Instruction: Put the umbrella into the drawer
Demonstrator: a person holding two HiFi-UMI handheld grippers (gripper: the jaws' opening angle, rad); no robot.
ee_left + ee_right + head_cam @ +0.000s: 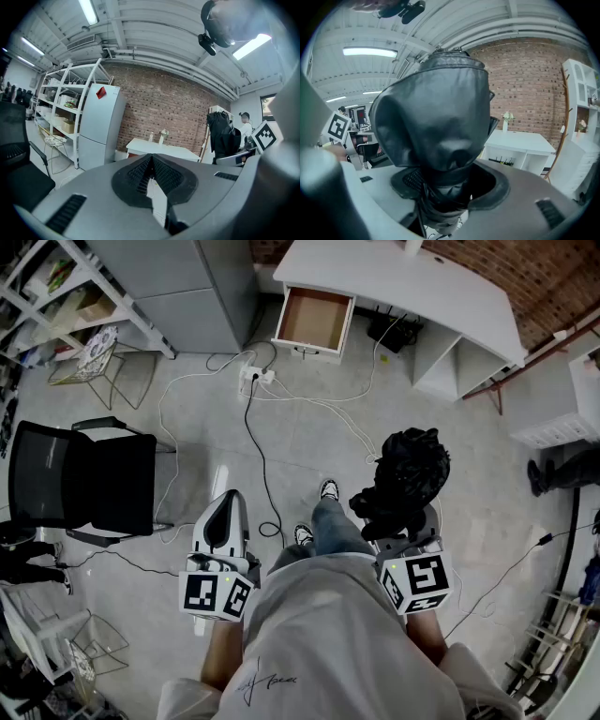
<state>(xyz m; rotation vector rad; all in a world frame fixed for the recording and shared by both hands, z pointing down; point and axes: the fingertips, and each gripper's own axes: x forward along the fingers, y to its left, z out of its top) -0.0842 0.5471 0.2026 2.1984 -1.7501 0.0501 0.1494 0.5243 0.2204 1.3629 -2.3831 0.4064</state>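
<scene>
Umbrella (405,479), blk: clamped in R gripper (405,532); L gripper (228,502) closed, empty. Grey floor (450,427), drawer (314,322) open; ceiling lamp (89,11): gripper views only.

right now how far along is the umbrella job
Done: the drawer in the white desk stands open and looks empty, and the right gripper is shut on the black umbrella. In hand: the umbrella is carried above the floor, well short of the desk. Left: reach the drawer, lay it inside, let go. The left gripper is shut and empty.
</scene>
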